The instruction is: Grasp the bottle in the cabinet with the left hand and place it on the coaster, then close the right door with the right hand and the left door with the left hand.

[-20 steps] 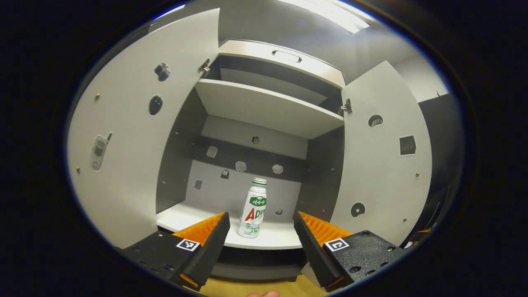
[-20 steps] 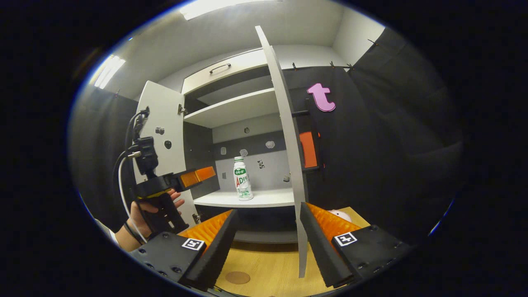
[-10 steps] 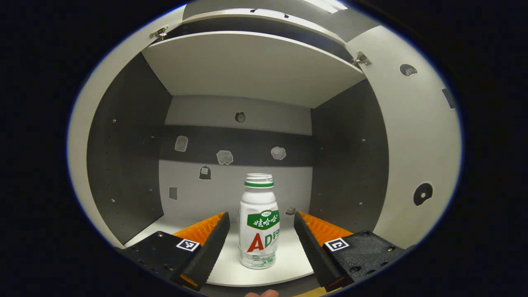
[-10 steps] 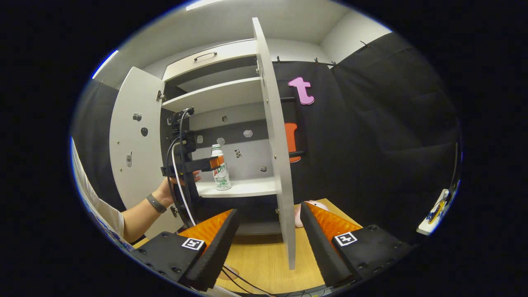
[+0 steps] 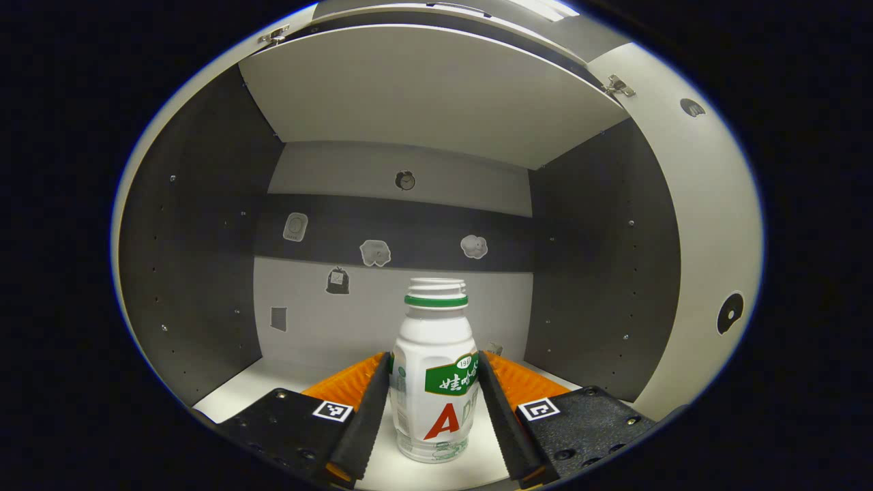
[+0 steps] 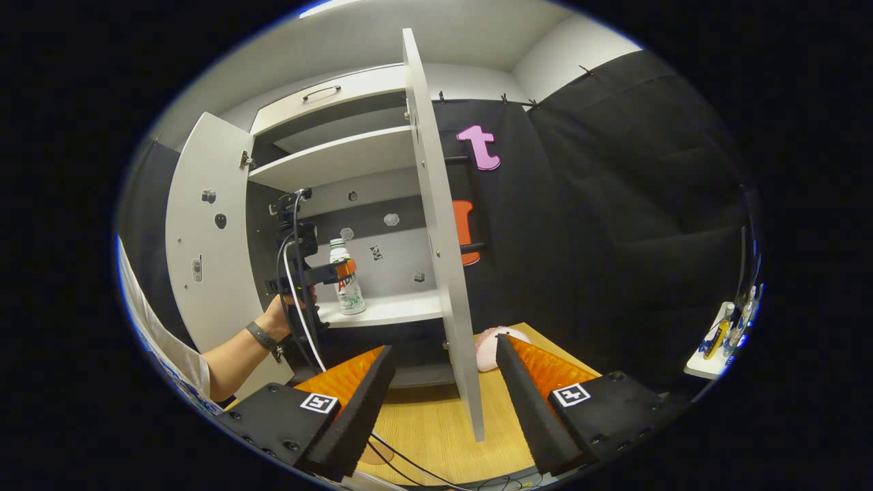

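Observation:
A white bottle [image 5: 434, 382] with a green neck ring and a green and red label stands upright on the cabinet's lower shelf [image 5: 239, 395]. My left gripper [image 5: 433, 356] has it between its fingers, which touch both sides of the body. In the right gripper view the same bottle [image 6: 346, 290] shows with the left gripper [image 6: 337, 269] around it, held by a hand [image 6: 286, 310]. My right gripper [image 6: 443, 346] is open and holds nothing, low over the wooden table [image 6: 436, 423] in front of the right door's edge [image 6: 436, 259]. A round brown coaster [image 6: 374, 455] peeks out beside its left finger.
Both cabinet doors stand open: the left door [image 6: 204, 239] swung wide, the right door edge-on to my right gripper. An upper shelf [image 5: 423, 88] roofs the bottle's compartment. A pink and white soft thing [image 6: 494, 341] and cables [image 6: 409, 464] lie on the table.
My left gripper has pushed deeper into the cabinet and its fingers have drawn in until they touch the bottle. The right gripper view has shifted slightly to the right.

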A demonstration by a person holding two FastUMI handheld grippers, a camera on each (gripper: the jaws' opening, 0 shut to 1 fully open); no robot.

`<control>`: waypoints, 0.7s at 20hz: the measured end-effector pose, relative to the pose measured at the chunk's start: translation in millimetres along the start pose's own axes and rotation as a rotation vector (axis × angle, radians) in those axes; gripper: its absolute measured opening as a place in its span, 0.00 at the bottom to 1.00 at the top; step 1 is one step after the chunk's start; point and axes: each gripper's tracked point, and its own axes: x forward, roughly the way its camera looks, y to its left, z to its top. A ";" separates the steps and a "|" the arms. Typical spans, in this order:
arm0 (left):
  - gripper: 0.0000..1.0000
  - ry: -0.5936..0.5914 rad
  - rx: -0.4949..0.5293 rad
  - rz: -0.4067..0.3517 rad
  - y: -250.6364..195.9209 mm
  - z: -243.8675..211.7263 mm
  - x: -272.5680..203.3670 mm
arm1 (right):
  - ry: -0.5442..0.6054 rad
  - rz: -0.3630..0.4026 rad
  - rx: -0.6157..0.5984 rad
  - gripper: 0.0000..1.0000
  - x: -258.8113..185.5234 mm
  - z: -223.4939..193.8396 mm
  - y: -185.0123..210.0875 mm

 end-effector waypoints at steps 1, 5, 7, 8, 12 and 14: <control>0.73 -0.011 -0.012 -0.007 -1.2 4.0 -5.4 | 0.001 0.003 0.001 0.98 -0.1 -0.1 -0.1; 0.72 -0.034 -0.010 0.002 5.0 17.6 -35.8 | 0.008 0.030 -0.018 0.98 -1.9 -0.8 2.8; 0.73 -0.049 -0.012 0.013 10.1 24.9 -52.5 | 0.011 0.055 -0.026 0.98 -2.5 -0.9 6.1; 0.72 -0.056 -0.011 0.021 12.6 28.5 -61.3 | 0.013 0.071 -0.026 0.98 -1.9 -0.4 9.3; 0.72 -0.087 -0.002 0.043 19.1 43.7 -105.4 | 0.017 0.137 -0.026 0.98 -2.8 0.9 17.5; 0.72 -0.101 0.007 0.052 20.9 48.2 -128.1 | 0.021 0.164 -0.040 0.98 -5.4 1.0 20.2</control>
